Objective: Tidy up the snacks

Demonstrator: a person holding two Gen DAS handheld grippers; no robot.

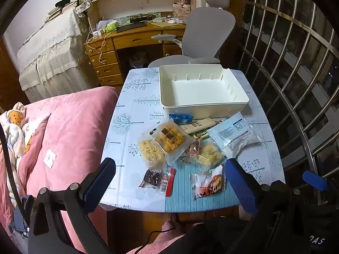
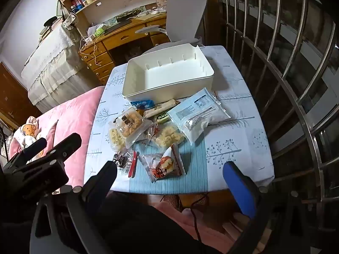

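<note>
2 grippers are hovering at the near edge of the table [image 1: 131,97], both with fingers spread wide and nothing between them. The left gripper [image 1: 169,182] is sitting low over the front of the snack pile, and the right gripper [image 2: 169,180] is hanging just off the table's near edge, pointing at the same pile.

Snacks are lying loose in a heap in front of the white bin [image 1: 203,105], which is sitting further back with nothing in it. Nearest the grippers, a dark snack packet with a red edge [image 1: 157,178] is lying beside a white packet with an orange picture [image 1: 208,183]. Behind those, a clear pack of yellow cakes [image 1: 170,140] is overlapping a pale puffed snack bag [image 1: 151,152], and a big light blue bag [image 1: 233,134] is resting on the right, touching the bin's front wall. A small blue packet [image 1: 181,118] is tucked just in front of the bin.
</note>
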